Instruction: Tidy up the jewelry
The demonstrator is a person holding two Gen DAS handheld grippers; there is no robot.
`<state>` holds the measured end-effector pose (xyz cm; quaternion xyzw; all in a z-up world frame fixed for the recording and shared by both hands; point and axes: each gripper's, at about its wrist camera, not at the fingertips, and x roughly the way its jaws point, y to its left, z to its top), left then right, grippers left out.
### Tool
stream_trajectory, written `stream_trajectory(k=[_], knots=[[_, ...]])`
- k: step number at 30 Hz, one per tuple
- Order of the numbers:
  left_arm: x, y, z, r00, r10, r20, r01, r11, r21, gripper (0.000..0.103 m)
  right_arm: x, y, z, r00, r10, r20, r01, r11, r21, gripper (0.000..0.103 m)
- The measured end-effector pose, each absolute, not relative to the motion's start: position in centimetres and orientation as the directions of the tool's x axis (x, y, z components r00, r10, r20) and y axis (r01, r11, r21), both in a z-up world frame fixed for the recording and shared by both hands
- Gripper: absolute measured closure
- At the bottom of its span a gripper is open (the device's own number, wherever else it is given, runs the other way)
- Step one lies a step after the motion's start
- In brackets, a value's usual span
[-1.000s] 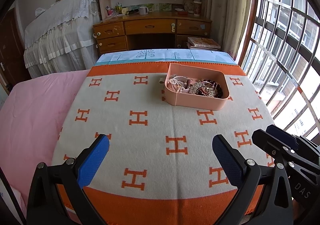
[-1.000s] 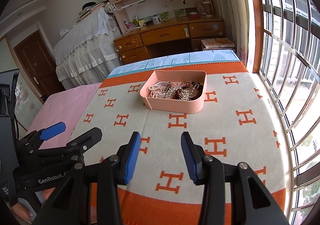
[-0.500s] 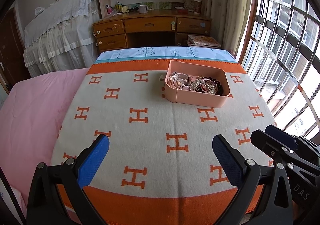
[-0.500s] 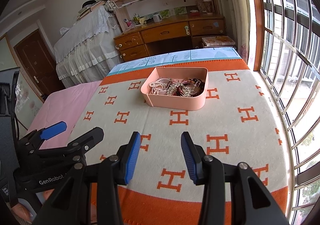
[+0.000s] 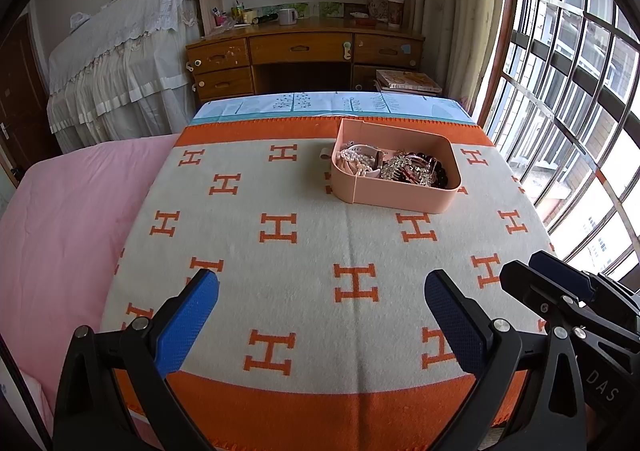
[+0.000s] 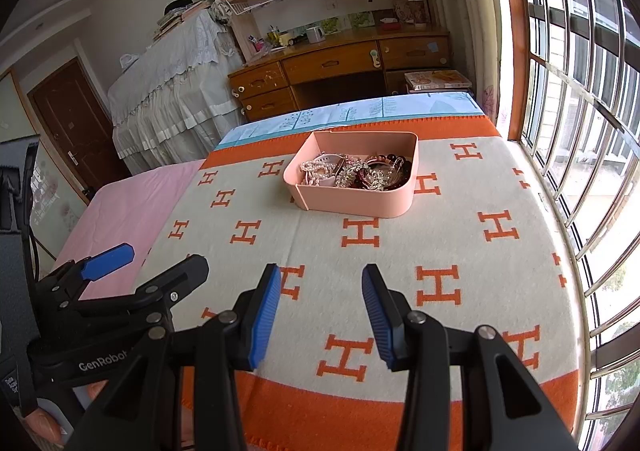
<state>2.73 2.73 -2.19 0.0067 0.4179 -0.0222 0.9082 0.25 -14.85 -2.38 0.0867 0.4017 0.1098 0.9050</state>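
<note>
- Bedroom backdrop: one wooden desk (image 5: 304, 51) with bookshelves above, one barred window (image 5: 568, 99) on the right side.
- Blanket (image 5: 312, 251), one: cream field, orange border, repeated orange "H" motifs; spread over a pink sheet (image 5: 68, 211).
- Pink box (image 5: 394, 195), one: rounded plastic tray, open top, sitting on the blanket toward its far edge.
- Jewelry (image 5: 400, 169), tangled heap inside the pink box: pale bead strands, sparkly pieces, dark red beads; count not discernible.
- Left gripper (image 5: 320, 311), one: black frame, blue pads wide apart, nothing between, over the blanket's near edge; marked "GenRobot".
- Right gripper (image 6: 320, 307), one: blue pads partly apart, empty; marked "DAS".
</note>
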Motion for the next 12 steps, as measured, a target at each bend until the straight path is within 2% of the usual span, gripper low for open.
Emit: stream_trajectory(k=[12], knots=[[2.70, 2.77, -2.27, 0.647, -0.036, -0.762, 0.046, 0.999, -0.008, 0.001, 0.25, -14.83, -2.40, 0.652, 0.269, -0.709, -0.129, 0.961, 0.245, 0.060]])
